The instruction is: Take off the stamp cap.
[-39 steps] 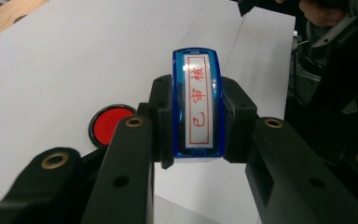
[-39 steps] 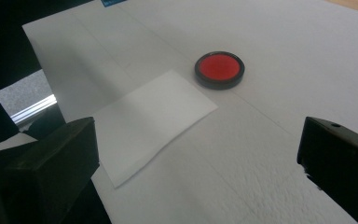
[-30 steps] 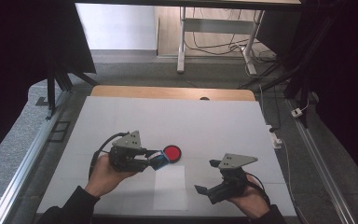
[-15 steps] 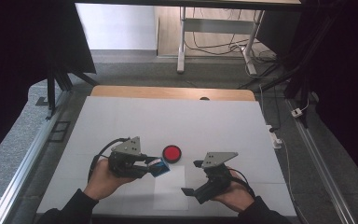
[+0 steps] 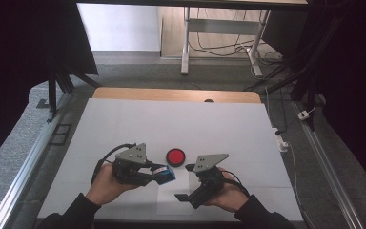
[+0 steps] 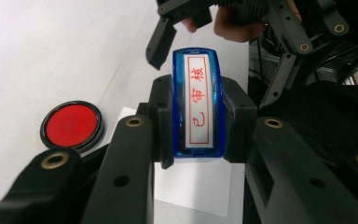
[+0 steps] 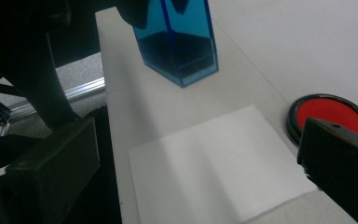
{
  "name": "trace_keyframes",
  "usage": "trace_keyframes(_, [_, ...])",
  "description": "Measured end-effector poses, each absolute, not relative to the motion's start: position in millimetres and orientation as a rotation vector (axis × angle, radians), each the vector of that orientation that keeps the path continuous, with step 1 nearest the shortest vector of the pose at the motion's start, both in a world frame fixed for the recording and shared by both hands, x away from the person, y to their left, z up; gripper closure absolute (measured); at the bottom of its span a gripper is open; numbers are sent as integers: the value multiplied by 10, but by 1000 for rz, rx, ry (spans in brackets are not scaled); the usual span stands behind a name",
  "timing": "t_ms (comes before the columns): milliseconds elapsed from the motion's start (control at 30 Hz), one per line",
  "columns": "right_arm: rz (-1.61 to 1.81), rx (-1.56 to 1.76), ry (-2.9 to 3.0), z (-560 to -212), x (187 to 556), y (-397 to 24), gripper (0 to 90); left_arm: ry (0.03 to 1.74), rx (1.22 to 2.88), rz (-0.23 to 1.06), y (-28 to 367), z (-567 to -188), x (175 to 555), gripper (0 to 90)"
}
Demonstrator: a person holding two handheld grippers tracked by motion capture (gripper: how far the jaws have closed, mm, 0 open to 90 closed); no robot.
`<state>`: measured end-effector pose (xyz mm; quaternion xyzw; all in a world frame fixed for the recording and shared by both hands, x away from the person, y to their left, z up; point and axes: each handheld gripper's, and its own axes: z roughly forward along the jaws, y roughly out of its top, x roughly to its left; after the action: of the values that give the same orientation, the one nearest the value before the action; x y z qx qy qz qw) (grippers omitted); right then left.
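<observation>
The right tongs [image 5: 185, 182], standing open and empty, are sliding leftward toward the transparent blue plastic stamp [image 6: 197, 103] that the left tongs [image 5: 164, 173] are clamping above the white paper sheet [image 7: 214, 163], likely readying a handover or steadying of the sheet.

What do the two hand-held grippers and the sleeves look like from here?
Left hand-held gripper and right hand-held gripper are black, each topped by a grey three-cornered plate with brass-coloured pivot pins. A black cable loops from the left. Both sleeves are dark.
</observation>
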<state>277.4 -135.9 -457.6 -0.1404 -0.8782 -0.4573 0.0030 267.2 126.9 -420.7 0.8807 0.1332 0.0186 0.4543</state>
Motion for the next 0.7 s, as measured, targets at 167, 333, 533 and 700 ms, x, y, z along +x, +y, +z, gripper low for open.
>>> trace_keyframes(167, [-1435, -402, -2742, -4589, 2789, -1290, 0, 296, 2179, 37, 1268, -4215, 2674, 696])
trace_keyframes(333, [-1431, -314, -2734, -4627, 2807, -1202, 81, 273, 2185, 31, 1261, -4226, 2673, 696])
trace_keyframes(533, [-1418, -247, -2715, -4622, 2815, -1151, 263, 247, 2189, 19, 1246, -4241, 2669, 696])
trace_keyframes(700, [-1425, -219, -2699, -4633, 2825, -1136, 410, 223, 2185, 4, 1238, -4242, 2664, 696])
